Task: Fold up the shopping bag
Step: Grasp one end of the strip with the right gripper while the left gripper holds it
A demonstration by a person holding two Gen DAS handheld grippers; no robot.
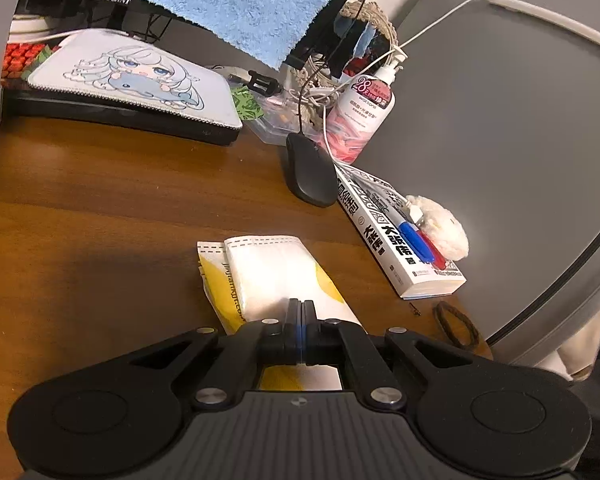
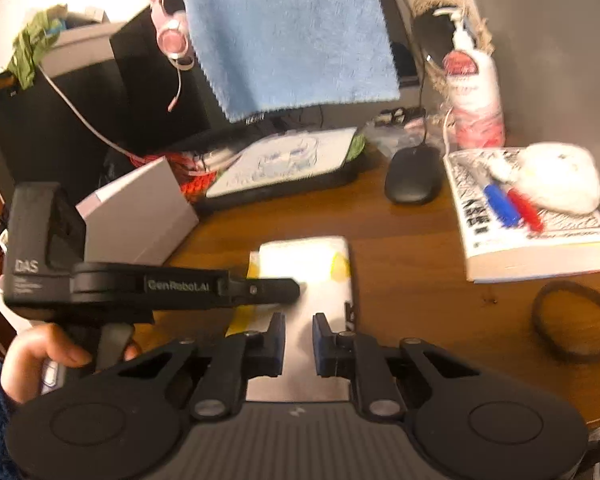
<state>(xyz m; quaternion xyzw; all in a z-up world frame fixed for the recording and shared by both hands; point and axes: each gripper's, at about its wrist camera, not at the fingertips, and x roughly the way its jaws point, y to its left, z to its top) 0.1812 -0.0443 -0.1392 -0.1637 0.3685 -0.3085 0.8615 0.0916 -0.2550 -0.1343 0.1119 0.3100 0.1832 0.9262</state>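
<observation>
The left gripper (image 1: 301, 307) is seen with fingers pressed together, resting on the folded shopping bag (image 1: 268, 276) lying on the wooden desk (image 1: 100, 216); the right gripper (image 2: 299, 326) is held parted above it

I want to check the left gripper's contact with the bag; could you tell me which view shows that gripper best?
The right wrist view: it shows the left gripper from the side, its fingers lying on the folded shopping bag. The left wrist view shows only its own shut fingertips from behind, over the bag.
</observation>
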